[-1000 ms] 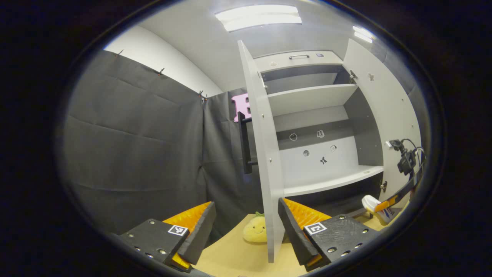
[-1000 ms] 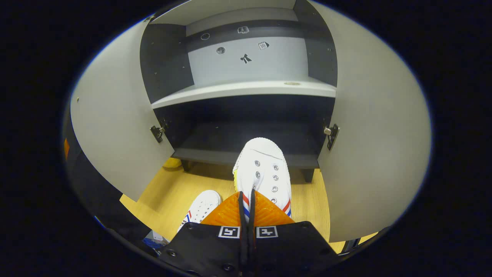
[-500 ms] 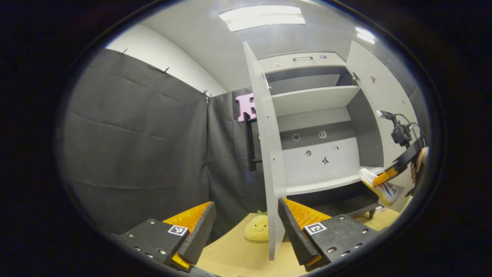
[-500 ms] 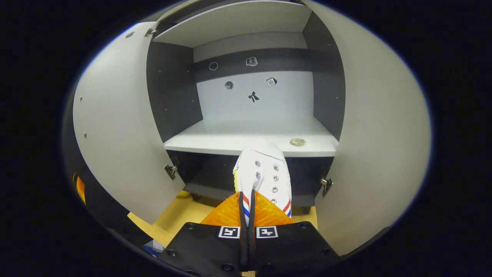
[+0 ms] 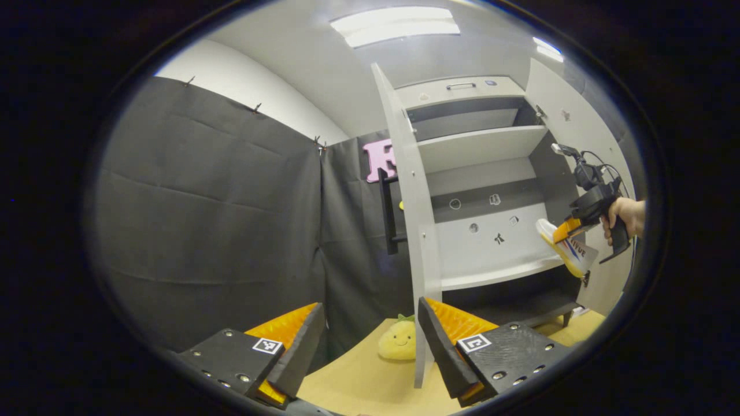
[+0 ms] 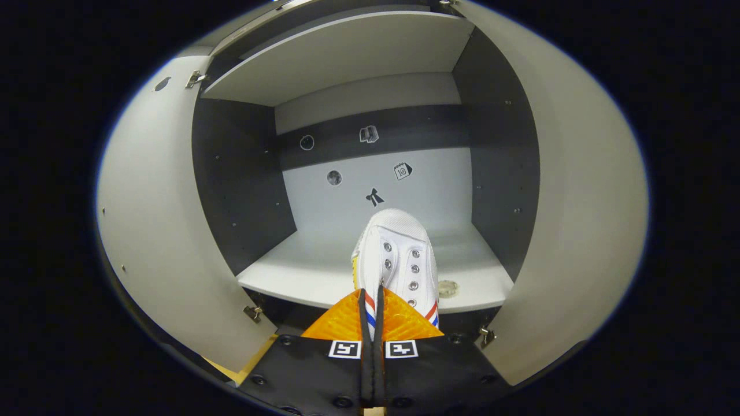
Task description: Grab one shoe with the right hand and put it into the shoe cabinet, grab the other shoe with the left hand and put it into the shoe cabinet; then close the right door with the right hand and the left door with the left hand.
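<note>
A yellow plush toy (image 5: 398, 345) lies on the wooden floor (image 5: 358, 381) beside the open left door (image 5: 411, 231).

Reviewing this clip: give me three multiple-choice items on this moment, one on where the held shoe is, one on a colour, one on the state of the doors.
1. Where is the shoe in the right gripper?
A. On the floor
B. In the air at the cabinet's white shelf
C. On the top shelf

2. What colour is the plush toy on the floor by the left door?
A. Yellow
B. Blue
C. Red

3. How do the cabinet doors stand?
A. Both shut
B. One shut
C. Both open

Answers:
1 B, its toe is over the shelf, clear of it in the left gripper view.
2 A, it is yellow.
3 C, the left door and the right door both stand swung out.
</note>
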### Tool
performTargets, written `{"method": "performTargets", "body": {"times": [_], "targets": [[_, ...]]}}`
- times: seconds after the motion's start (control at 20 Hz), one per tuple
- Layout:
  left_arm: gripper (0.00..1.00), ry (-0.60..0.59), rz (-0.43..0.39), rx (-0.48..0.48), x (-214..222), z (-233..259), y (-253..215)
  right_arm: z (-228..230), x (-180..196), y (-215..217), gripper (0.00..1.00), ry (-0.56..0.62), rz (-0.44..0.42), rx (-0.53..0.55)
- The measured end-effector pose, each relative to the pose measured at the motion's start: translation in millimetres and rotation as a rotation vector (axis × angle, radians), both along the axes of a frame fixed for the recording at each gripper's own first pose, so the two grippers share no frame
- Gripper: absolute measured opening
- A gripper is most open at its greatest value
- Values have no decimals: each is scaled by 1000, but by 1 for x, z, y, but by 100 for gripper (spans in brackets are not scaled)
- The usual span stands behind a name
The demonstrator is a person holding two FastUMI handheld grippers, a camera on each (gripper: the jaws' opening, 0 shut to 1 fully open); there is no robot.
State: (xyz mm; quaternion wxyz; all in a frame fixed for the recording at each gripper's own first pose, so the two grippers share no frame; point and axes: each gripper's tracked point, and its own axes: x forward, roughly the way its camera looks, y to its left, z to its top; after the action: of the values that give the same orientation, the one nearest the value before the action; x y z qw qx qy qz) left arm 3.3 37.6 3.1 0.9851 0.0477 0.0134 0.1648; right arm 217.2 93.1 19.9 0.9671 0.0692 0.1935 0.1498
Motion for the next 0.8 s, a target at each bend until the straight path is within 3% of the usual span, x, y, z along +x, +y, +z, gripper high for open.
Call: {"method": "performTargets", "body": {"times": [0.55,0.8], "targets": [[94,23,85,21,-1,-4,11,13,93,25,1,15,-43,47],[94,45,109,28,-4,-2,12,7,131,26,1,21,-113,23]]}}
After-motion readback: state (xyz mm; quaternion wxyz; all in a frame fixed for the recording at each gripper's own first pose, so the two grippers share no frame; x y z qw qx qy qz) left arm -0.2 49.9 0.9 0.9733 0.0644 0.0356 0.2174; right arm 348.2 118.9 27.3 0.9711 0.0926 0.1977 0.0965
